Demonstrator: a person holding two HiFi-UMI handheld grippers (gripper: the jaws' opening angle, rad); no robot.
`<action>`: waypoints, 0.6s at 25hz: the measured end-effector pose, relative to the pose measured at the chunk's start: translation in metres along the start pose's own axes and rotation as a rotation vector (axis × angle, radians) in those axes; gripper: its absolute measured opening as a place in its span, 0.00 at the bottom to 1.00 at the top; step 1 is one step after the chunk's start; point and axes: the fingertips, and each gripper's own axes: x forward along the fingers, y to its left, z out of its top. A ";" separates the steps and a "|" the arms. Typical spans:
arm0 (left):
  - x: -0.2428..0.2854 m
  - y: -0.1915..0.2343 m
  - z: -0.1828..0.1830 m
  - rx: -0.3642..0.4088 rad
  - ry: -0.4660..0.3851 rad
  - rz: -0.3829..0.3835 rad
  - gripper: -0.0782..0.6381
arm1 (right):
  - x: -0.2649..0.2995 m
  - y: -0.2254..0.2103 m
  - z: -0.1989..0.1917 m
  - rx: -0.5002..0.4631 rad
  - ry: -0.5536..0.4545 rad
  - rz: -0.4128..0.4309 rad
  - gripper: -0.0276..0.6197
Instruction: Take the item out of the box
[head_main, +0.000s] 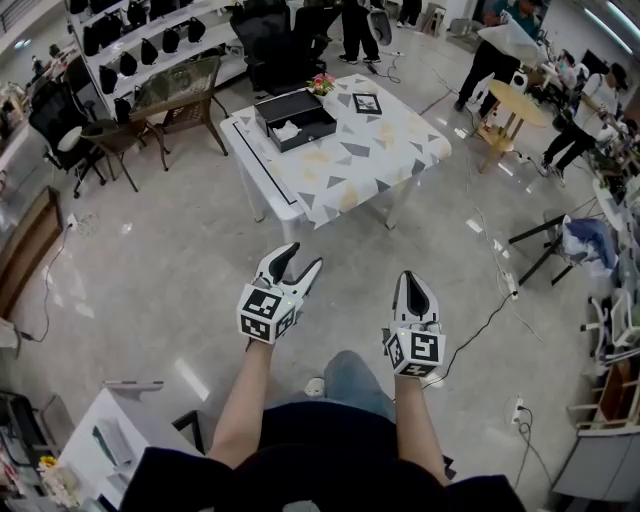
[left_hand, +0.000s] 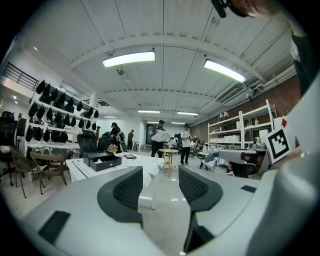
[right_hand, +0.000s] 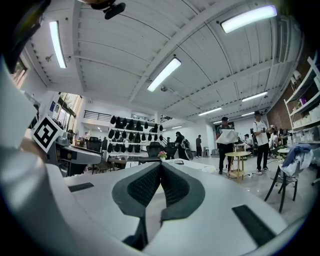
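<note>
Head view | left claw wide, empty; right claw pinched together, empty | black box open on far counter, white item inside | advice: close in first, then reach down from above.

left gripper and right gripper are held side by side in front of the body, apart from each other, and both point forward. the left forearm and right forearm are bare and reach forward and down. the left gripper's jaws stand wide apart with nothing between them. the right gripper's jaws meet at the tips and hold nothing. the left marker cube and right marker cube sit at the rear of each gripper.
</note>
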 end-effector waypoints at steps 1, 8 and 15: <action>0.002 0.000 0.000 0.002 0.002 -0.004 0.42 | 0.001 -0.002 0.000 0.007 0.002 -0.006 0.05; 0.026 0.021 0.001 -0.002 0.000 0.010 0.42 | 0.032 -0.014 -0.006 0.031 -0.012 -0.001 0.05; 0.093 0.060 -0.002 -0.014 0.002 0.057 0.42 | 0.108 -0.045 -0.018 0.054 -0.014 0.034 0.05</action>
